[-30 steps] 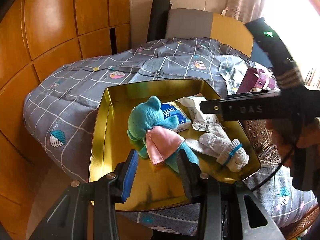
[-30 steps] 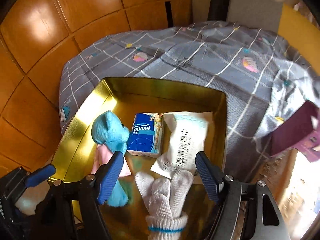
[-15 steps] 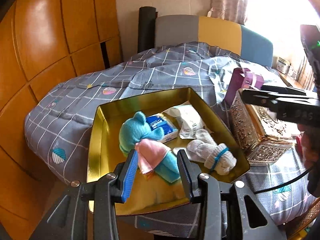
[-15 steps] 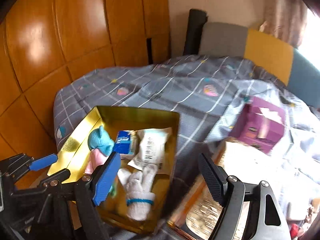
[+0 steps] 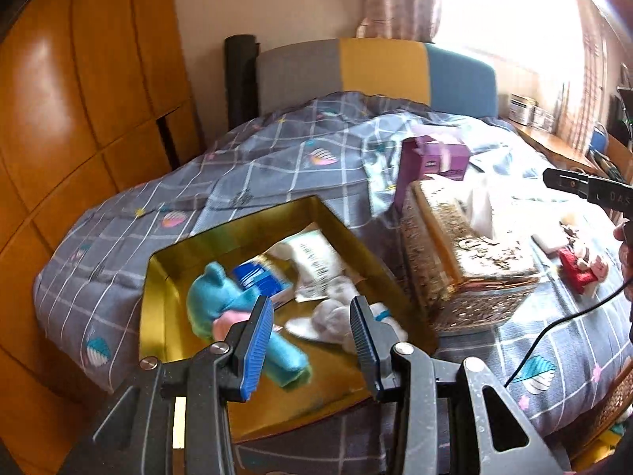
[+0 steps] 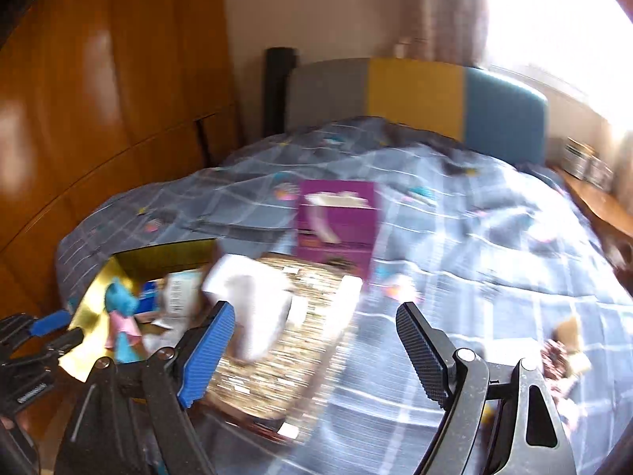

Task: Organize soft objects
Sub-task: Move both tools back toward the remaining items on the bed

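In the gold tray [image 5: 158,308] on the bed [image 5: 245,182] we already see a teal plush bear [image 5: 221,301], a white glove [image 5: 340,316] and tissue packs. A small red plush [image 5: 577,269] lies beside the ornate box [image 5: 467,261], not yet sorted. Our left gripper [image 5: 310,340] is released and empty; the jaws of our right gripper [image 6: 316,352] are opening, with nothing between them.

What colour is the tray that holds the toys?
Gold; the tray shows best in the left wrist view.
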`<state>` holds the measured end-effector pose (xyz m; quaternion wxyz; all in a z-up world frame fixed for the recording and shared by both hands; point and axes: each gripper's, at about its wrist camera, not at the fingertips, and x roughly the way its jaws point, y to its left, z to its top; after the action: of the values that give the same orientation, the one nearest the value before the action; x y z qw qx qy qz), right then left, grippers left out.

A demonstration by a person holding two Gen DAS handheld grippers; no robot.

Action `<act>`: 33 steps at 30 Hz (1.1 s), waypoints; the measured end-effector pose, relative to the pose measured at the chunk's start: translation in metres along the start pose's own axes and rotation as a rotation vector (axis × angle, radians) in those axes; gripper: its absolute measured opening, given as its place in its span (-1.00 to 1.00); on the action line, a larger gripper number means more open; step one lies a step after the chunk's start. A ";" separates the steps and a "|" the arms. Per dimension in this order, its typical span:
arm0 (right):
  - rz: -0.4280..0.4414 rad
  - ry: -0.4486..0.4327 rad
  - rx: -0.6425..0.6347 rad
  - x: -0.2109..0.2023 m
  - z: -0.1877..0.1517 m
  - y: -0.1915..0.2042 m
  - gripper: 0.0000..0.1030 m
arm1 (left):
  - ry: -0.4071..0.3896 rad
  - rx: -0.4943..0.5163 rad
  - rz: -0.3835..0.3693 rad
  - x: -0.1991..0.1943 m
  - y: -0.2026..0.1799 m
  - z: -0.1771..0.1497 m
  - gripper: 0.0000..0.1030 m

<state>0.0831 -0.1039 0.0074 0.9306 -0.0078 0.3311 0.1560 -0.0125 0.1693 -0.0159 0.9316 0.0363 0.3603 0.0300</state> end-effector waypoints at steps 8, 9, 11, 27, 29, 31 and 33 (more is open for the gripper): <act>-0.194 -0.050 0.181 -0.037 -0.013 -0.100 0.68 | -0.033 0.104 -0.058 -0.003 -0.043 0.021 -0.22; -0.221 -0.056 0.205 -0.042 -0.015 -0.113 0.69 | -0.036 0.113 -0.064 -0.003 -0.048 0.023 -0.22; -0.273 -0.068 0.259 -0.050 -0.020 -0.139 0.71 | -0.044 0.141 -0.080 -0.004 -0.062 0.028 -0.22; -0.475 -0.110 0.776 -0.074 -0.088 -0.286 0.72 | -0.069 0.313 -0.180 0.001 -0.155 0.056 -0.22; -0.441 -0.126 0.815 -0.076 -0.092 -0.289 0.72 | -0.054 0.322 -0.209 0.005 -0.168 0.060 -0.22; -0.437 -0.133 0.833 -0.077 -0.094 -0.290 0.72 | -0.048 0.330 -0.227 0.007 -0.178 0.062 -0.22; -0.426 -0.140 0.855 -0.078 -0.096 -0.292 0.72 | -0.032 0.339 -0.248 0.011 -0.191 0.064 -0.22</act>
<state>0.0534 -0.4151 -0.0449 0.8817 0.3183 0.2934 -0.1879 0.0442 -0.0225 0.0067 0.9144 0.1483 0.3471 -0.1465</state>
